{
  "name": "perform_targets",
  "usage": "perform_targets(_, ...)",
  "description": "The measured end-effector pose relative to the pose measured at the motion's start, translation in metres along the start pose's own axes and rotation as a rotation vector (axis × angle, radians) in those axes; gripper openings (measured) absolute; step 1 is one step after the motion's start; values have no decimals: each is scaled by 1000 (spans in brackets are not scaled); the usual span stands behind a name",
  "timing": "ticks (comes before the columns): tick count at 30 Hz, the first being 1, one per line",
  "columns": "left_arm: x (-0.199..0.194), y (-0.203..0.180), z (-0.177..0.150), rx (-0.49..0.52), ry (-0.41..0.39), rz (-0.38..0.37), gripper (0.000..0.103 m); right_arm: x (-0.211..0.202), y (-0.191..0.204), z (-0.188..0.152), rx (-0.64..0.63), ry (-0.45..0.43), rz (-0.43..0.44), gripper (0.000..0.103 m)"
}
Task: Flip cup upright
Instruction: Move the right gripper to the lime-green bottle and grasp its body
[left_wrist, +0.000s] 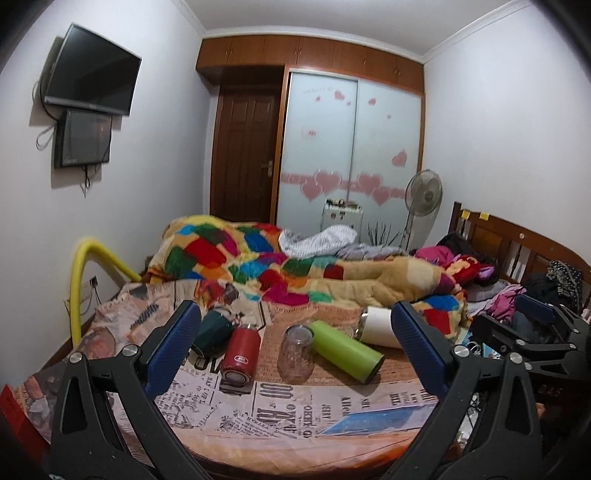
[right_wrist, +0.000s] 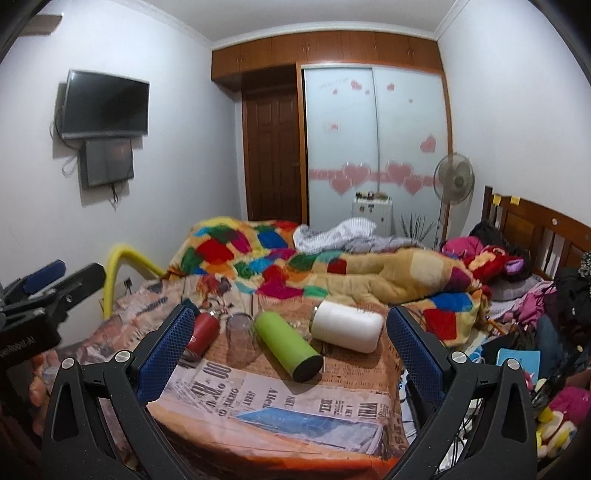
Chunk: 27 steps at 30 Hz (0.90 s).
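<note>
Several cups lie or stand on the newspaper-print sheet of the bed. A dark green mug (left_wrist: 214, 330) lies far left. A red flask (left_wrist: 239, 354) lies on its side, seen too in the right wrist view (right_wrist: 202, 332). A clear glass (left_wrist: 295, 352) stands upside down, also in the right wrist view (right_wrist: 242, 338). A lime green bottle (left_wrist: 345, 349) (right_wrist: 290, 343) and a white flask (left_wrist: 376, 326) (right_wrist: 347, 328) lie on their sides. My left gripper (left_wrist: 295, 343) is open and empty, hovering short of the cups. My right gripper (right_wrist: 290, 343) is open and empty too.
A bunched patchwork blanket (left_wrist: 295, 266) lies behind the cups. A yellow rail (left_wrist: 79, 284) stands at the bed's left. Clothes and bags (right_wrist: 554, 314) pile at the right by the wooden headboard (right_wrist: 535, 225). The right gripper's body (left_wrist: 532, 332) shows at right in the left view.
</note>
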<state>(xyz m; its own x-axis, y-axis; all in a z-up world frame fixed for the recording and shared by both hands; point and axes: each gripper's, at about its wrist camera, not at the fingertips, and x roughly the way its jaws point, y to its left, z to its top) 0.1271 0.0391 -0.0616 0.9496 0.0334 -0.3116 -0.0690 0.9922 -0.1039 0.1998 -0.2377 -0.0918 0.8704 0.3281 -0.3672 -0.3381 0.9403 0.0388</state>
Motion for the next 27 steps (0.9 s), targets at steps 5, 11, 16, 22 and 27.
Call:
perform_targets(5,52,14,-11,-5,74,41,103,60,-8,-6,-44,125,5,103)
perform_targets(11,103,32,-32,-27,156,68,103,138,-16,-15,-121,337,76,103)
perform_targets(16,126,36,-49,-28,202,92,103,193,-15,-20,-170,497,176,98)
perform_targets(22,143,39,-63,-25,239,99,103,256,-15,-38,-194,719,274,77)
perform_targets(27,150,38,-68,-19,261,103,103,283,-12,-45,-209,798,284,67)
